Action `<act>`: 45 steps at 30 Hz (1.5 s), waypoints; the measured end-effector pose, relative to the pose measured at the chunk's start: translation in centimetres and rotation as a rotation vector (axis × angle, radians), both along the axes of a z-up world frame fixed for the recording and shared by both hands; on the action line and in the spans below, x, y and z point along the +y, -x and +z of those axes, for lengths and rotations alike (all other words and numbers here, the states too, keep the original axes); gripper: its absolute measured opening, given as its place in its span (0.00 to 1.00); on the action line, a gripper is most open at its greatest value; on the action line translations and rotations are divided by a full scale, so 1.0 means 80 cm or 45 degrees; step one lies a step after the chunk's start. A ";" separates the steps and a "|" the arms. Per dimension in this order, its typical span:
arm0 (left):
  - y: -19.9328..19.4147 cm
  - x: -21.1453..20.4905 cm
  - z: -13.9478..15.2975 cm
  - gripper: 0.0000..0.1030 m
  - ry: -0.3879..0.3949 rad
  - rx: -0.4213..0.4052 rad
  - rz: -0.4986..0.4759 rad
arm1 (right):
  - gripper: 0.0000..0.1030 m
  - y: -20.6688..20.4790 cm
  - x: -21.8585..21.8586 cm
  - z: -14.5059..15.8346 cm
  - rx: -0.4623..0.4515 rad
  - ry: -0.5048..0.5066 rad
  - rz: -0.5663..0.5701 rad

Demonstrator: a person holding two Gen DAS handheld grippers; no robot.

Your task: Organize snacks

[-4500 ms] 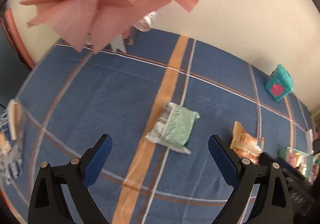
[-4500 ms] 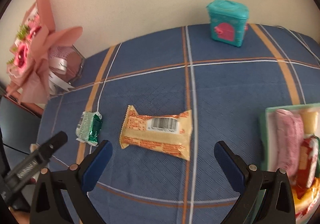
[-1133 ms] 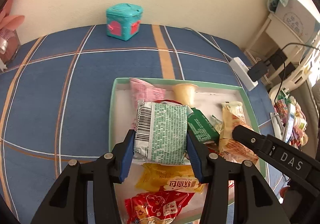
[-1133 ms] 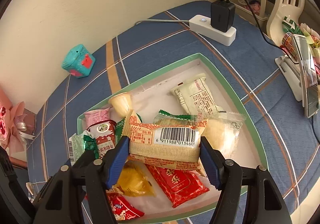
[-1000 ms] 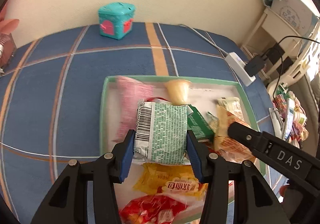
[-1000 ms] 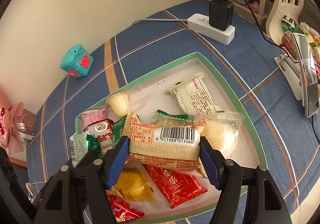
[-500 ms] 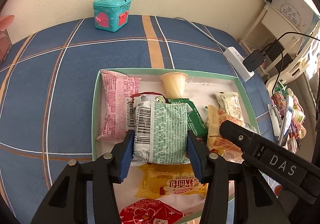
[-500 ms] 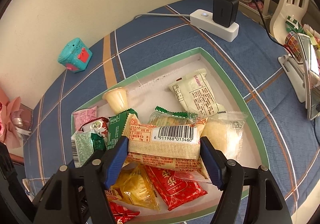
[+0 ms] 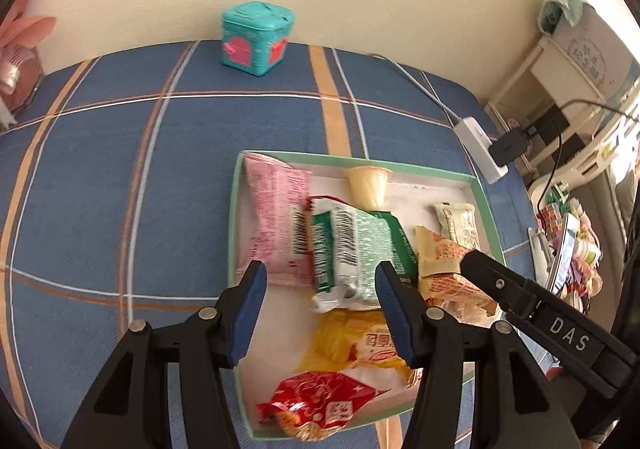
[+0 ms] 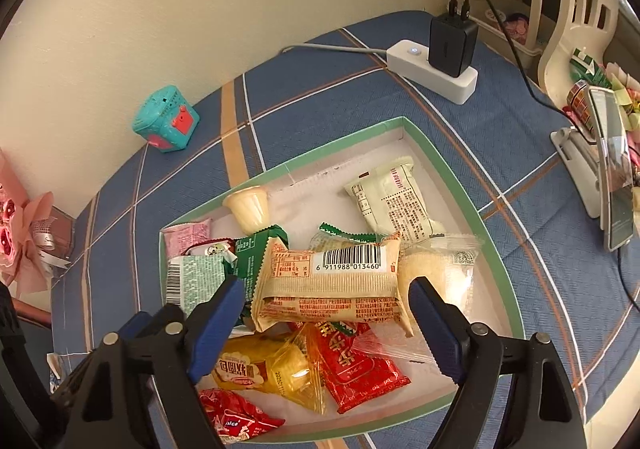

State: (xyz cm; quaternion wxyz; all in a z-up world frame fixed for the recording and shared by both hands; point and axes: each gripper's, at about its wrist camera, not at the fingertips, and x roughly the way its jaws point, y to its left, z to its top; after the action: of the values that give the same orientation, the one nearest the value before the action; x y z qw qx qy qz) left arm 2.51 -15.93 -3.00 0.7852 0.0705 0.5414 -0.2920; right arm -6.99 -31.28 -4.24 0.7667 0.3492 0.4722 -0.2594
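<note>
Both grippers are opening over the tray (image 10: 496,233). The left gripper (image 9: 318,313) is releasing the green packet (image 9: 360,245); the right gripper (image 10: 324,325) is freeing the barcoded biscuit pack (image 10: 332,285), which may be sliding off the heaped wrappers beneath.

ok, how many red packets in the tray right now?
2. One red packet lies mid-tray, partly under the beige packet. The second red packet sits in the near left corner of the tray. A red-trimmed wrapper by the pink packet is mostly hidden, so maybe more.
</note>
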 end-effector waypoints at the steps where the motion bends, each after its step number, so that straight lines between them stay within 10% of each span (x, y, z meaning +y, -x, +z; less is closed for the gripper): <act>1: -0.002 0.004 0.002 0.56 -0.003 -0.003 0.011 | 0.84 0.000 0.001 0.001 0.003 0.004 0.003; 12: -0.027 0.066 0.008 0.61 -0.200 -0.108 0.225 | 0.84 -0.010 0.025 0.013 0.009 0.051 0.082; 28: -0.037 0.097 0.015 0.63 -0.209 -0.136 0.311 | 0.84 -0.027 0.059 0.024 0.004 0.115 0.191; 31: -0.037 0.097 0.015 0.83 -0.215 -0.151 0.312 | 0.85 -0.028 0.060 0.023 -0.003 0.113 0.198; 33: -0.037 0.098 0.015 0.85 -0.217 -0.167 0.313 | 1.00 -0.029 0.062 0.022 -0.016 0.116 0.203; 45: -0.043 0.104 0.009 0.99 -0.230 -0.163 0.341 | 1.00 -0.032 0.066 0.022 -0.017 0.148 0.218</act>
State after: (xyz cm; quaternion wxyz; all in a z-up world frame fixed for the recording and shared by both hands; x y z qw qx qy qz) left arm 5.98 -7.58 -2.31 0.8405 0.0865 0.5189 -0.1298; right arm -4.39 -26.00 -2.48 0.8083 0.2642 0.4793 -0.2173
